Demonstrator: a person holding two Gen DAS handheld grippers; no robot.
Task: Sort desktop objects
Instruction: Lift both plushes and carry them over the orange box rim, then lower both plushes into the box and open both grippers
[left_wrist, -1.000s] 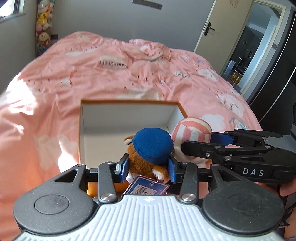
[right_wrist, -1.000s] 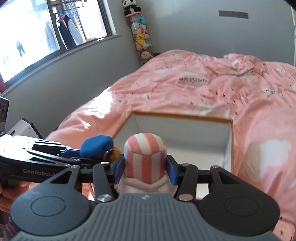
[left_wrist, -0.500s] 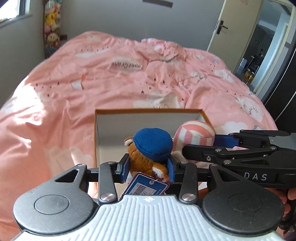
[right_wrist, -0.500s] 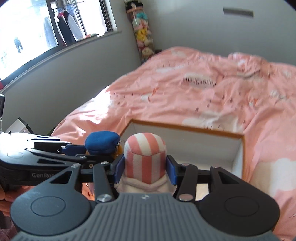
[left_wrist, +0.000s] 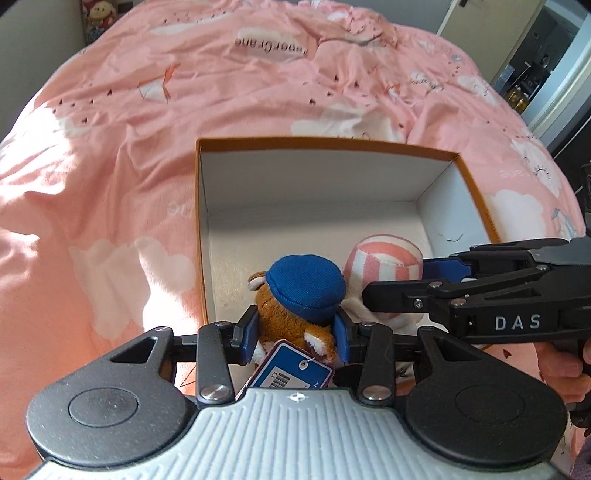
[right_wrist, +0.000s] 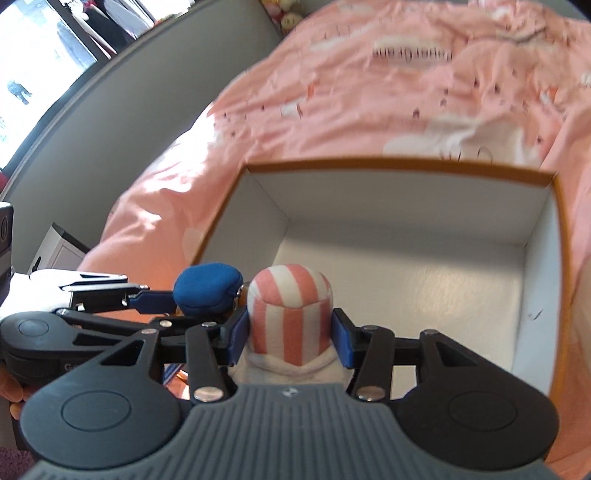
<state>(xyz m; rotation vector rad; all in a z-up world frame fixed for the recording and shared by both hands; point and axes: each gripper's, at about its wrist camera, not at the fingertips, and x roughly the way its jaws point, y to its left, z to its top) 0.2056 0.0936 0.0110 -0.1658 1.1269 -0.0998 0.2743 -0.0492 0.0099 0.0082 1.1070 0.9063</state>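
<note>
1. The brown plush toy (left_wrist: 291, 314) in a blue cap sits clamped in the left gripper (left_wrist: 295, 338); the striped plush (right_wrist: 290, 314) is clamped in the right gripper (right_wrist: 290, 338).
2. Both hang over the near edge of the empty white box (right_wrist: 424, 206) on the pink bedspread (left_wrist: 110, 166).
3. Releasing them inside remains.

It was a home bedroom: a bed (left_wrist: 221, 110) under a pink quilt (right_wrist: 406, 110), plush toys (left_wrist: 98, 14) stacked by the wall, a window (right_wrist: 55, 55).

Bright daylight, heavy fisheye bend at the edges

We get blown-out sun patches on the pink cloud-print duvet (left_wrist: 110, 206), soft shadow inside the white orange-rimmed cardboard box (right_wrist: 424, 295), right view motion-blurred.
</note>
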